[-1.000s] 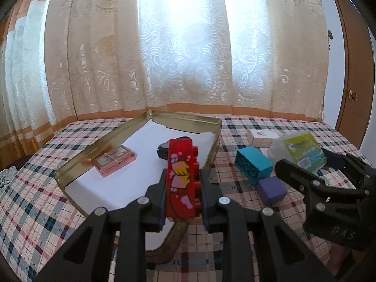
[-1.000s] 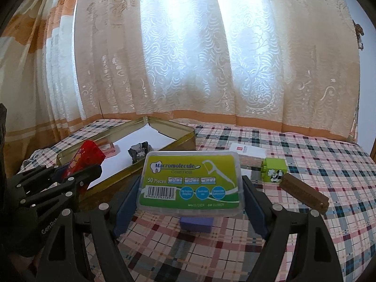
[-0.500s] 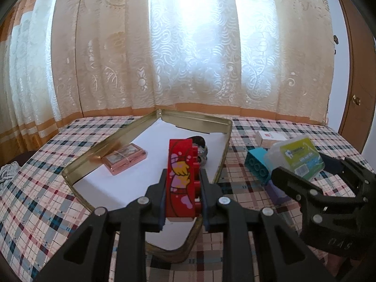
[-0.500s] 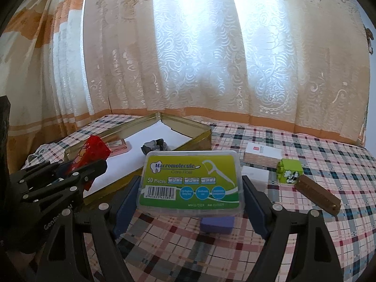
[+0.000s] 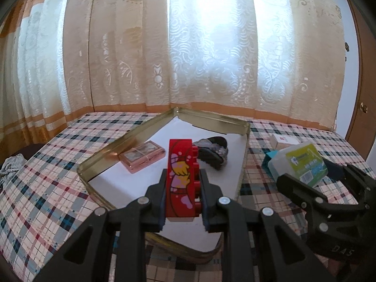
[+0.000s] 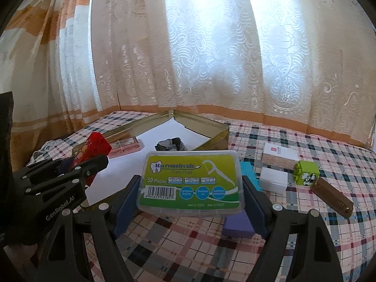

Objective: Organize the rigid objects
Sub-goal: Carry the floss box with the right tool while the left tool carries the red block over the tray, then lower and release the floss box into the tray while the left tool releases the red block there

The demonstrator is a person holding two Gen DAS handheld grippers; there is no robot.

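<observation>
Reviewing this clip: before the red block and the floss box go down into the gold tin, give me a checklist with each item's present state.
1. Left gripper shut on the red block: ok.
2. Right gripper shut on the floss box, pads at both ends: ok.
3. Gold tin open, white liner showing: ok.
4. Free liner space near the pink case and dark object: ok.
5. Red block over the tin: ok.
6. Floss box over the tin: not ok, it hangs above the plaid cloth near the purple block.
</observation>
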